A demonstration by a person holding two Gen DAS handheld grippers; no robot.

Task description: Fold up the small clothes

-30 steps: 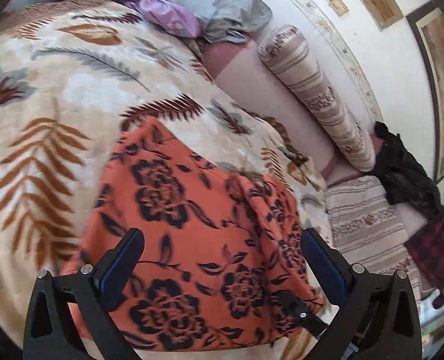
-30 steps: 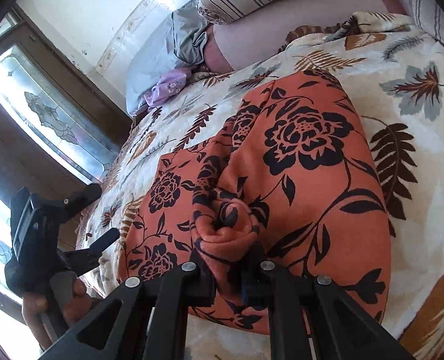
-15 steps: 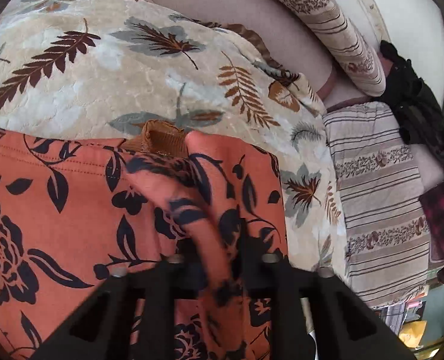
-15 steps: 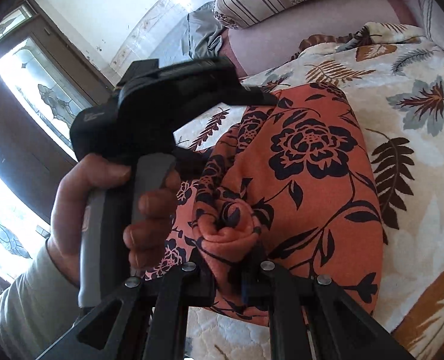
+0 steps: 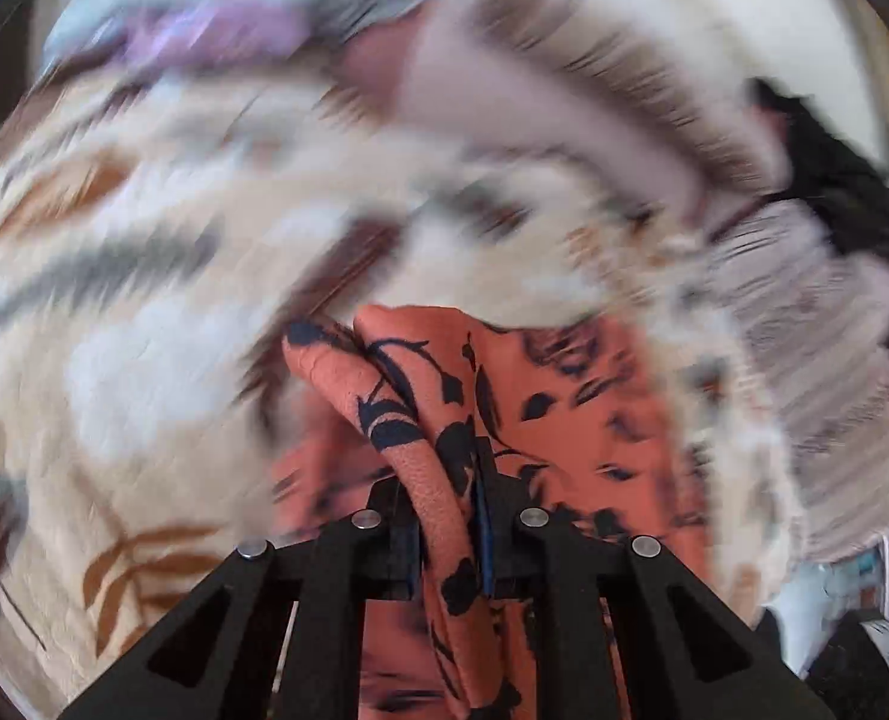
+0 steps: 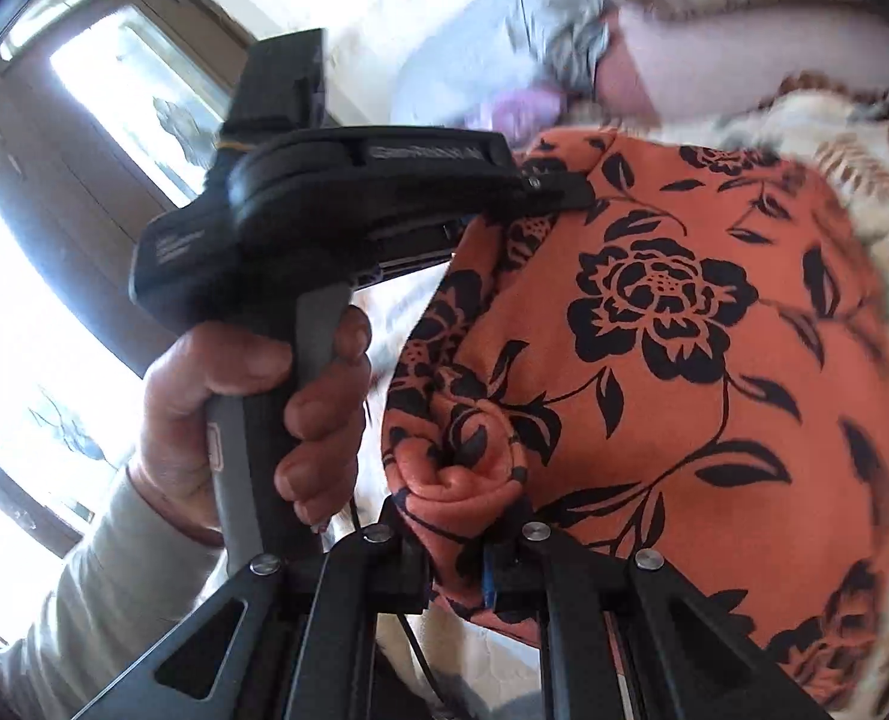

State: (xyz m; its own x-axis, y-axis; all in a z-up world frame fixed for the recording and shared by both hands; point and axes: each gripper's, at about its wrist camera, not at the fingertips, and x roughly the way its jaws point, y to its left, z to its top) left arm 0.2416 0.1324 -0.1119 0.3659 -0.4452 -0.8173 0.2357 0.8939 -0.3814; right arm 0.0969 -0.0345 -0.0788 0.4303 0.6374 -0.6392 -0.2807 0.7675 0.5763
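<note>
lettering on the left claw point(image 6: 555, 189) too blurred to read; both claws clamped on orange floral cloth point(image 6: 684, 330).

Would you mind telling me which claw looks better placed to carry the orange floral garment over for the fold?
Probably neither alone: the left claw and right claw are each shut on a bunched fold of the orange floral garment.

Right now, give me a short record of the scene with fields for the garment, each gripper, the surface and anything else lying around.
garment: orange fabric with black flower print, bunched at both grips
left gripper: shut on a fold of the garment
right gripper: shut on a rolled edge of the garment
left hand: wrapped round the left gripper's handle
surface: cream bedspread with leaf print
other items: purple cloth; black clothing
picture quality: left wrist view blurred
</note>
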